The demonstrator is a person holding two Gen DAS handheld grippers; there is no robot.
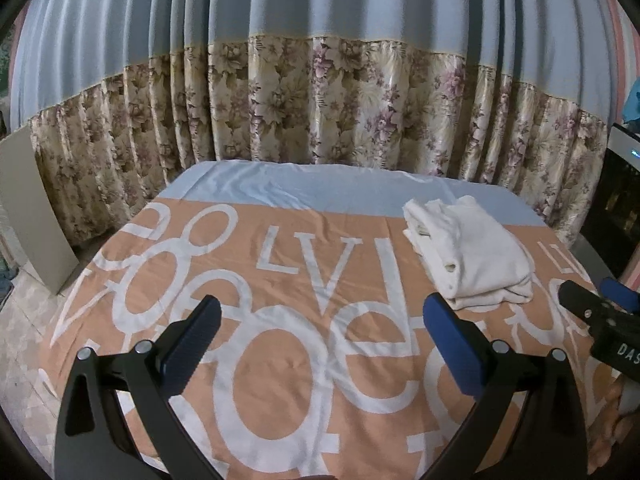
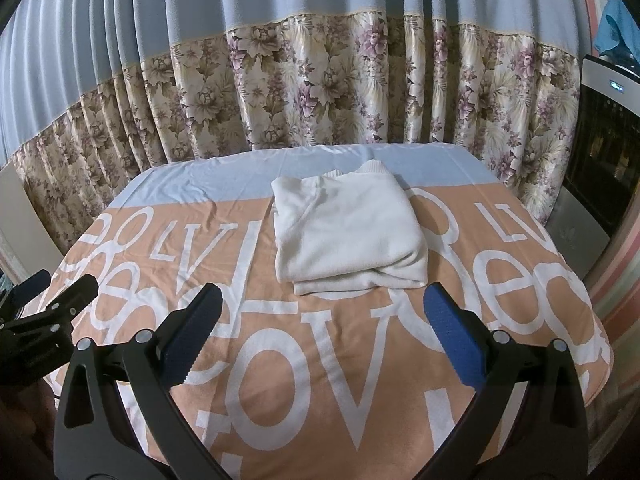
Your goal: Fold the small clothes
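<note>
A white garment (image 2: 350, 230) lies folded into a neat rectangle on the orange and white lettered cloth (image 2: 304, 380) that covers the table. In the left wrist view the garment (image 1: 472, 252) sits to the right, ahead of the fingers. My left gripper (image 1: 320, 320) is open and empty above the cloth, left of the garment. My right gripper (image 2: 320, 312) is open and empty, just short of the garment's near edge. Each gripper shows at the edge of the other's view: the right one (image 1: 592, 312), the left one (image 2: 48, 308).
A blue and floral curtain (image 2: 320, 92) hangs close behind the table. A dark appliance (image 2: 600, 160) stands at the right. A beige board (image 1: 28, 208) leans at the left by the floor. The table's far strip is pale blue (image 1: 304, 188).
</note>
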